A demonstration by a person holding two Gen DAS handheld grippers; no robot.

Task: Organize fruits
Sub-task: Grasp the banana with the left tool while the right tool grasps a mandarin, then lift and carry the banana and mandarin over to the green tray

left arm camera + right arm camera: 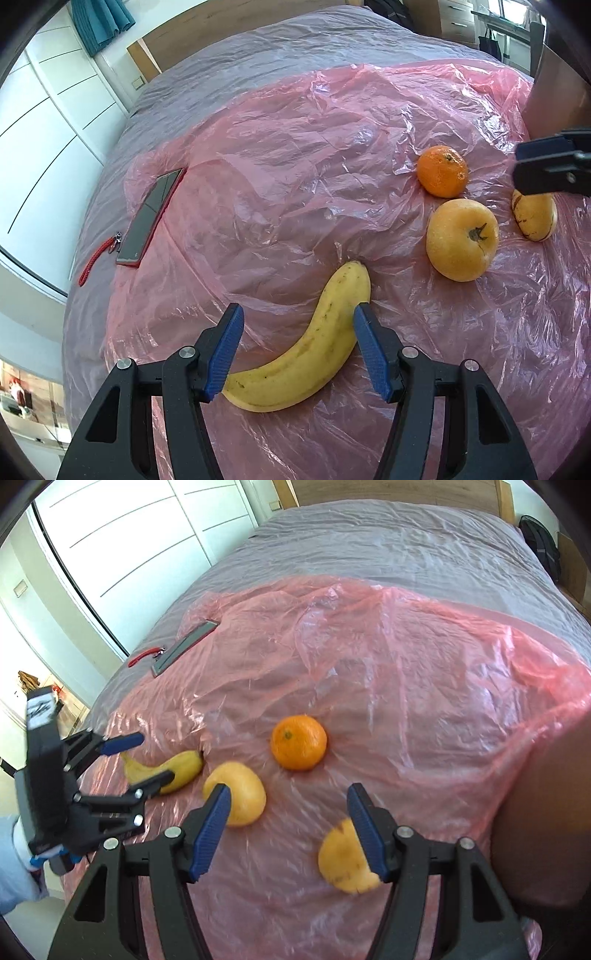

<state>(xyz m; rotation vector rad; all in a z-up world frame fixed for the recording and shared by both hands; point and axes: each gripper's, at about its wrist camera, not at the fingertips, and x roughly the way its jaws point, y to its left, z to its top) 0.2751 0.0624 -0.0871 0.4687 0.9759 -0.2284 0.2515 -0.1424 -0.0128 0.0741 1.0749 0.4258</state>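
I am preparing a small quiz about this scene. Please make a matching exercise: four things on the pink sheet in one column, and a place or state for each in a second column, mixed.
Things:
1. banana
2. tangerine
3. phone
4. yellow apple

Places or states:
A. lies flat near a red strap, far from the fruit
B. lies between the open jaws of the left gripper
C. round and orange, farther from both grippers than the apple
D. sits between the banana and the tangerine, stem showing

Pairs: 1-B, 2-C, 3-A, 4-D
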